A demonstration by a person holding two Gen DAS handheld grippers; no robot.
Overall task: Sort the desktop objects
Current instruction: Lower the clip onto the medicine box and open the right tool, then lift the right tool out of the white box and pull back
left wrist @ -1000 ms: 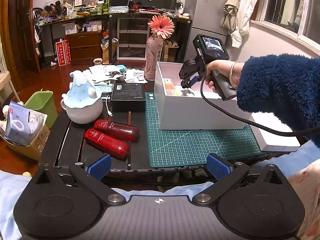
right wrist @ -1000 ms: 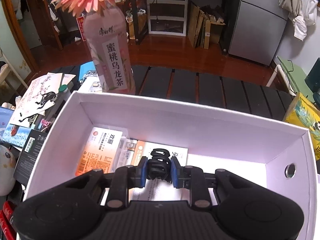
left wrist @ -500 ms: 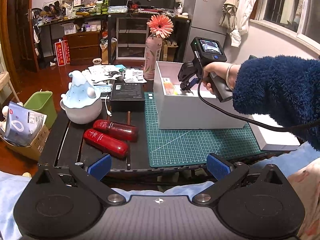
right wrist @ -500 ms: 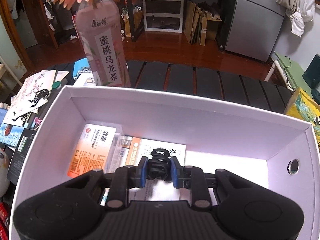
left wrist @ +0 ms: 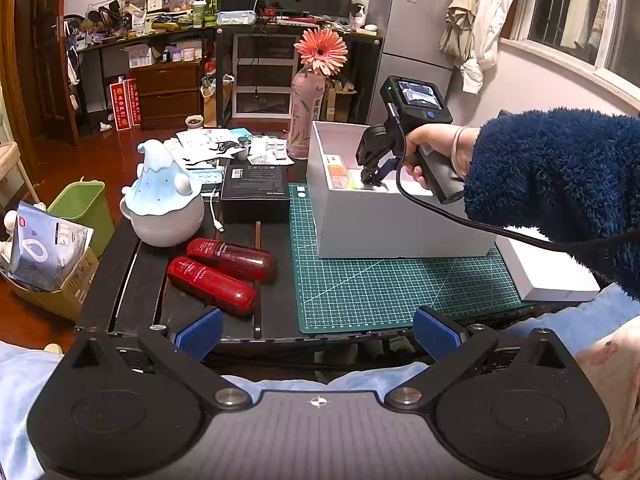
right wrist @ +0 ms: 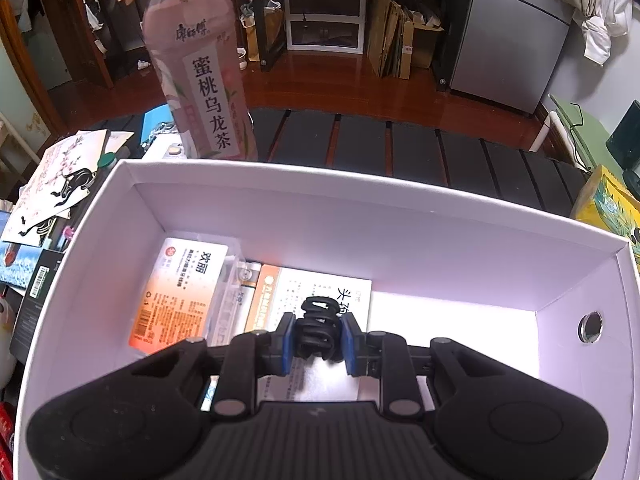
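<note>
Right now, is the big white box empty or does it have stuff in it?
Not empty. The white box has medicine packets lying flat on its floor, and the right gripper holds a black hair clip over them.

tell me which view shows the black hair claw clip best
The right wrist view: the black hair claw clip sits close up, pinched by the right gripper over the white box. In the left wrist view it is too small and hidden to make out.
</note>
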